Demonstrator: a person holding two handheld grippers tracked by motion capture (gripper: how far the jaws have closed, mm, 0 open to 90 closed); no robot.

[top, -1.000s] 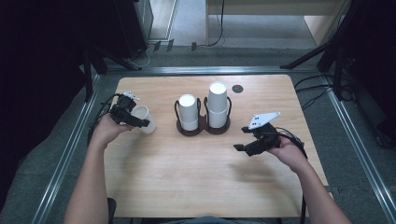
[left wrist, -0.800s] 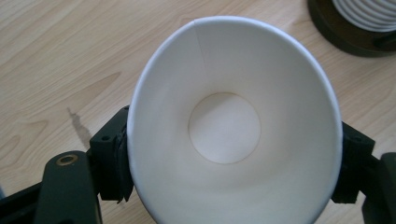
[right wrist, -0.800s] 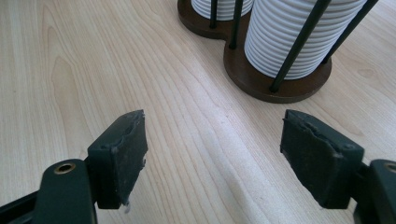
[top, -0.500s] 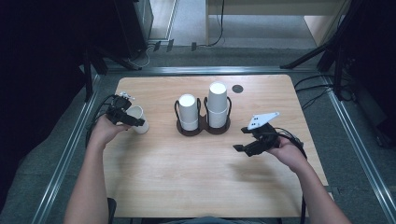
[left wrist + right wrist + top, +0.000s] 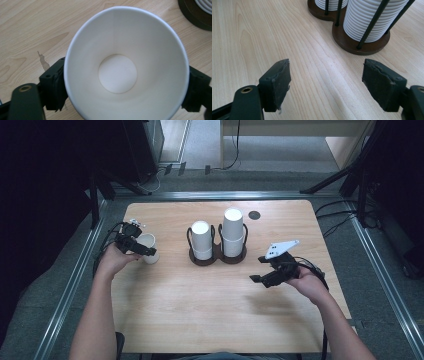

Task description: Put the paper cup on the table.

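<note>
A white paper cup stands at the table's left, and my left gripper is shut on its sides. In the left gripper view I look down into the empty cup, with my left gripper pressing a black jaw against each flank. A dark wooden holder in the middle carries a shorter stack of white cups and a taller stack. My right gripper hovers open to the right of the holder. In its own view the right gripper has bare wood between its jaws, and the holder is ahead.
A small dark round spot marks the wooden table near its far edge. Metal rails run along the table's left and right sides. Cables trail off both grippers. Bare wood lies in front of the holder.
My left gripper has drawn the cup a little to the left, away from the holder. The right gripper has stayed where it was.
</note>
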